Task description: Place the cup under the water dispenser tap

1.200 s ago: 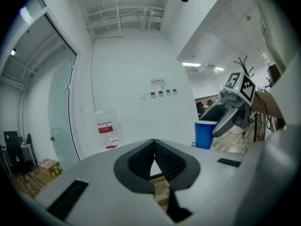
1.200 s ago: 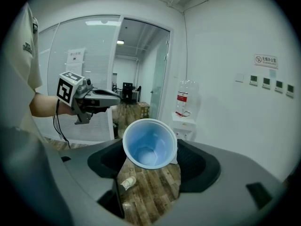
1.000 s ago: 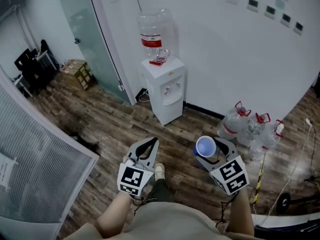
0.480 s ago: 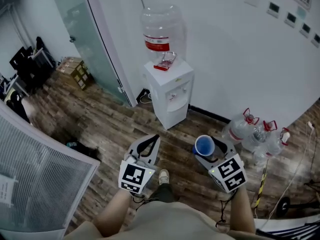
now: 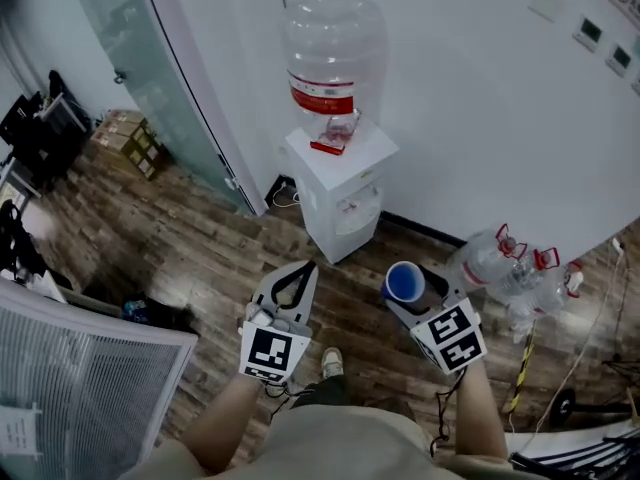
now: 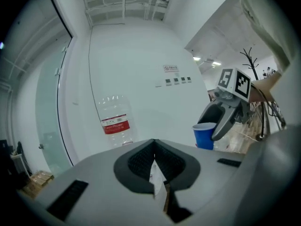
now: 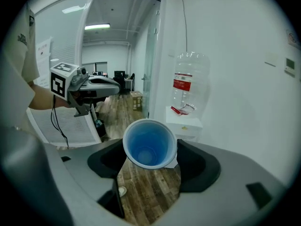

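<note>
A white water dispenser (image 5: 338, 200) stands against the wall, with a clear bottle (image 5: 334, 60) bearing a red label on top. Its taps (image 5: 355, 204) face the floor in front of me. My right gripper (image 5: 410, 288) is shut on a blue cup (image 5: 404, 280), held upright and empty (image 7: 149, 144), still well short of the dispenser (image 7: 186, 124). My left gripper (image 5: 303, 269) is level beside it, shut with nothing in it; its tips meet (image 6: 154, 148). In the left gripper view, the bottle (image 6: 115, 122) sits ahead and the cup (image 6: 203, 135) at the right.
Several spare water bottles (image 5: 510, 264) lie on the wooden floor right of the dispenser. A glass door (image 5: 150, 68) and cardboard boxes (image 5: 125, 134) are at the left. A white slatted panel (image 5: 80, 368) stands near my left side. My shoe (image 5: 327, 363) shows below.
Both grippers and I have moved forward toward the dispenser, which now looks larger and nearer. The cup stays in the right gripper; the left stays shut.
</note>
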`<state>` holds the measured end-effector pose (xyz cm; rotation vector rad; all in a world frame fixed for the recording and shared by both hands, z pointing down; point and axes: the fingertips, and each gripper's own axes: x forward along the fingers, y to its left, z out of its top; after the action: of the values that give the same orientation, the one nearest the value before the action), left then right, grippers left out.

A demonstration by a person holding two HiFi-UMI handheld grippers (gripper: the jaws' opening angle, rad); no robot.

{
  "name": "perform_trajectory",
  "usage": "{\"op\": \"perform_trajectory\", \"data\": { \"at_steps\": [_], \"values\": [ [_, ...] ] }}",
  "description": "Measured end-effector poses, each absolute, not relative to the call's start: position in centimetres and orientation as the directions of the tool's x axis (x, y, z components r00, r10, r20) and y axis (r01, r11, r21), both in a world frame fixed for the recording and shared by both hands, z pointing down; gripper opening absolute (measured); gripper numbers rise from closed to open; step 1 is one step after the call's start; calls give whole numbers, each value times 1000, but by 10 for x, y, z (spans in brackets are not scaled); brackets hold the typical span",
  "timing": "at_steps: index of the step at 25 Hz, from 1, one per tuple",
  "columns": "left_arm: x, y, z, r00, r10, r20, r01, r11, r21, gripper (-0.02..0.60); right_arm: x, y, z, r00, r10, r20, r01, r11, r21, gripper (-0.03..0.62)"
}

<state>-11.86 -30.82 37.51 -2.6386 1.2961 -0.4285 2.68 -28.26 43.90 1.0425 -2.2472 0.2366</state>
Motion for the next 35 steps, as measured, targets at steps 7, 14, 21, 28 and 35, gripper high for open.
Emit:
{"op": "perform_trajectory", "data": {
  "at_steps": [7, 14, 21, 28, 35],
  "values": [
    [-130, -364, 400, 609, -779, 149, -751, -627, -208, 6, 0, -355, 479, -453, -616, 645, -728, 673, 132, 339],
    [-130, -421, 446, 594, -786, 171, -774, -616, -143, 6, -10, -423, 532, -462, -593, 659, -731, 676, 97, 339],
    [-130, -474, 489, 519, -839, 165, -837, -538, -101, 5, -12, -480, 607, -503, -524, 687, -694, 719, 41, 341],
    [-119, -507, 558, 434, -870, 236, -892, -451, -24, 6, -8, -531, 683, -535, -446, 718, -648, 761, -11, 341],
    [-116, -539, 633, 339, -892, 300, -934, -357, -7, 6, -11, -571, 766, -539, -384, 749, -600, 800, -22, 342]
  ]
}}
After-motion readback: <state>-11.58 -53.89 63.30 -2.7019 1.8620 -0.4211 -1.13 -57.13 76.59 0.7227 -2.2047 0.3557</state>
